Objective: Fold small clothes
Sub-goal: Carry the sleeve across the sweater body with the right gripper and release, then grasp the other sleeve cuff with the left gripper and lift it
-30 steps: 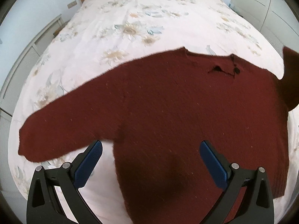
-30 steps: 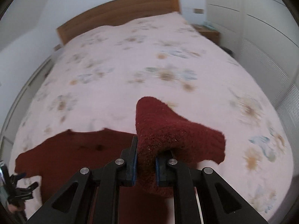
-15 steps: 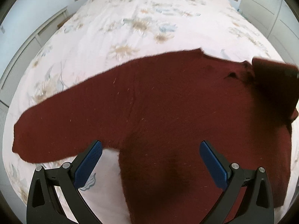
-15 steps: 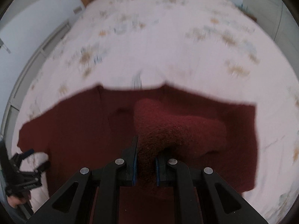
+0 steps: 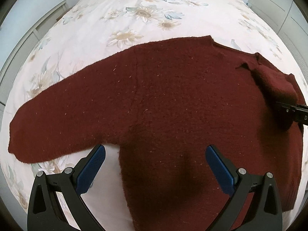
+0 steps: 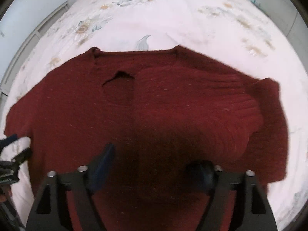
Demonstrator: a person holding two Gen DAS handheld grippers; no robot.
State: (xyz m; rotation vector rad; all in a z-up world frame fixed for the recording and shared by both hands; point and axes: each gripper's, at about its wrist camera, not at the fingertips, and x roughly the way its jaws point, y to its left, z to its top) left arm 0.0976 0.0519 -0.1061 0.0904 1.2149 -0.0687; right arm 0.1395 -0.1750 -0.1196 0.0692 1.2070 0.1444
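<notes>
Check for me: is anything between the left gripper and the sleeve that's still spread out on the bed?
Nothing visible. The left gripper hangs open over the sweater, and the spread sleeve lies flat on the bedspread with nothing on it.

Left handheld two-finger gripper (image 5: 155, 160): matte black plastic frame with two angled arms, each pierced by a triangular cut-out near its base. Each arm ends in a flat, rectangular blue finger pad (image 5: 90, 170) with a fine textured surface. Two round silver screw heads (image 5: 67, 170) sit on top of each arm, near the pad.

Right handheld two-finger gripper (image 6: 154, 165): the same black frame, triangular cut-outs and paired silver screws (image 6: 82, 168). Its blue pads (image 6: 103, 165) appear dark and blurred.
</notes>
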